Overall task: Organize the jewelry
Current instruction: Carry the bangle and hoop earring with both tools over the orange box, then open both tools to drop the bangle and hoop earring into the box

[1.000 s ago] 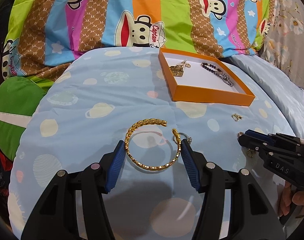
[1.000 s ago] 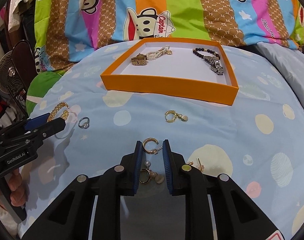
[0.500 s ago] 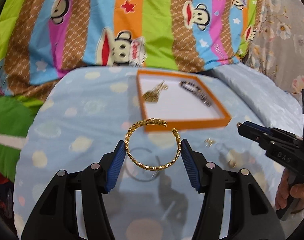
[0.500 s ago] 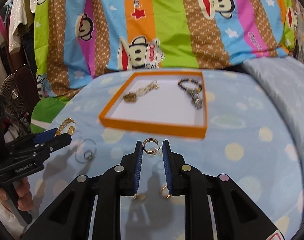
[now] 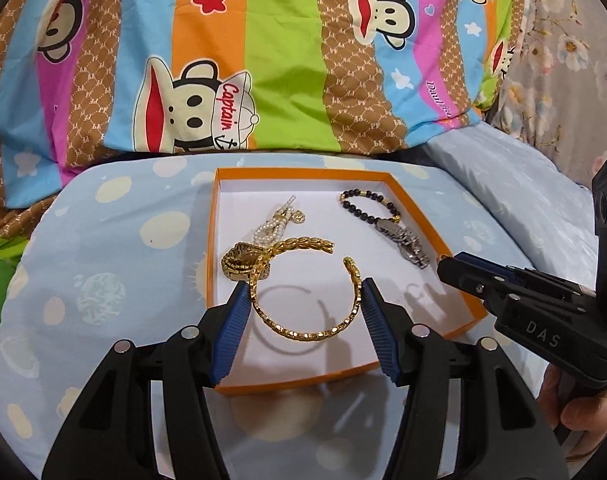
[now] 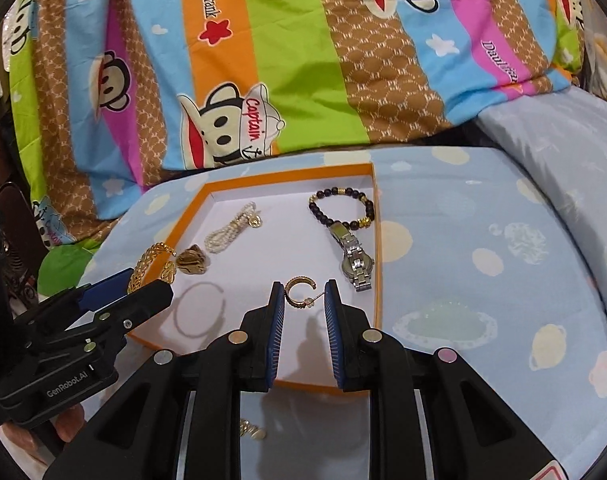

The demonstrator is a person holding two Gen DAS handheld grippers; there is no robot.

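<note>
The left gripper point(image 5: 305, 304) clamps a gold open bangle point(image 5: 303, 280) between its pads above the orange tray point(image 5: 211, 240); the right gripper point(image 6: 303, 300) pinches a small gold hoop earring point(image 6: 297, 290) there too. A second ago both hung over the blue spotted sheet point(image 6: 483, 280). The bangle has a leaf-textured band.

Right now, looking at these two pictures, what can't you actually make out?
- Gold piece on the bedsheet, right wrist view: mostly hidden behind the right claw.
- Orange box, left wrist view: near wall partly covered by the left claw.
- Watch dial: too small to read.
- Hand, left wrist view: cut off by the picture edge.
</note>
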